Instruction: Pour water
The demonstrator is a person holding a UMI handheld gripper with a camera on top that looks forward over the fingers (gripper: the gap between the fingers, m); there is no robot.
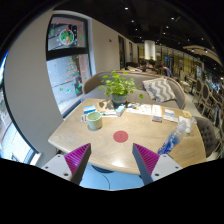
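Gripper (112, 160) fingers apart, empty, low in frame; green mug (94, 120) on wooden table (120, 150) beyond left finger, plastic bottle (170, 140) beside right finger.

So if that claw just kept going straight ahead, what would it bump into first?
Probably the red coaster on the wooden table, straight ahead of the open claw. Beyond it stands the potted plant. Depth is hard to judge, so it might pass above the coaster.

Plant (119, 87), frame centre, on wooden surface (110, 140); red coaster (120, 136) below it. Poster (67, 38), upper left. Sofa (165, 92), right of centre.
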